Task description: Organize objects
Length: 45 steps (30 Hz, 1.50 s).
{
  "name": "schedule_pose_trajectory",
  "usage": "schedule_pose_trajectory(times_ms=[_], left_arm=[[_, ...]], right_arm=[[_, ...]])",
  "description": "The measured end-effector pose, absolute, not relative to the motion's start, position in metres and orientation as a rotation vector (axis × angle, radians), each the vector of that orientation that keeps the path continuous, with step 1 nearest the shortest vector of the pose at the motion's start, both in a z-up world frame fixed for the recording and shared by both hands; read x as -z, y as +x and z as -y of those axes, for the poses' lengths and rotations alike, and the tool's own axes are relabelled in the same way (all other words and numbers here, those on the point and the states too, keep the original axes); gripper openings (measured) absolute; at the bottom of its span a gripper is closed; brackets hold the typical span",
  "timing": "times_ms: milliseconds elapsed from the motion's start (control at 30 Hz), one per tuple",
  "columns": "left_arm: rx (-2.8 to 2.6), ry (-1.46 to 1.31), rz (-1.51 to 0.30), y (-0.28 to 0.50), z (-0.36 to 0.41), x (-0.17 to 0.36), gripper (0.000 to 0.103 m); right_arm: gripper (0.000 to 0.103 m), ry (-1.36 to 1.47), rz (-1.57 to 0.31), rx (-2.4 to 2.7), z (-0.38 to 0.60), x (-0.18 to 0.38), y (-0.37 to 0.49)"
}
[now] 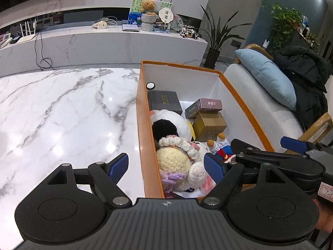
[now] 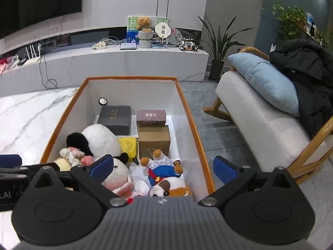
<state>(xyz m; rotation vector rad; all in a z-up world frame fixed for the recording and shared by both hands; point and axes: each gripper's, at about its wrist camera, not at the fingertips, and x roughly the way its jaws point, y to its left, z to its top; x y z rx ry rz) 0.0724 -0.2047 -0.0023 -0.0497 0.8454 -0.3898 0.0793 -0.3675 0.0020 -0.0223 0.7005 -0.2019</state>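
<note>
Orange storage box (image 2: 196, 137) packed; both grippers, left (image 1: 166, 164) and right (image 2: 164, 166), gape empty. Placing looks done; next, withdraw toward 6 o'clock.

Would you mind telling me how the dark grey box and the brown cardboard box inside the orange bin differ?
The dark grey box is flatter and wider and lies at the far left; the brown cardboard box is taller and more cube-like, nearer on the right. A purple box rests partly on the brown one; nothing lies on the grey one. Both are closed, with printed lettering.
</note>
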Motion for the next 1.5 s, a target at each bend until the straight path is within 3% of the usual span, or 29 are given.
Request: schedule_pose_trajectory(times_ms=[1500], left_arm=[[0.238, 0.106, -0.842, 0.081, 0.205, 0.015, 0.094]], right_arm=[[0.102, -0.005, -0.800, 0.209, 0.364, 0.005, 0.079]])
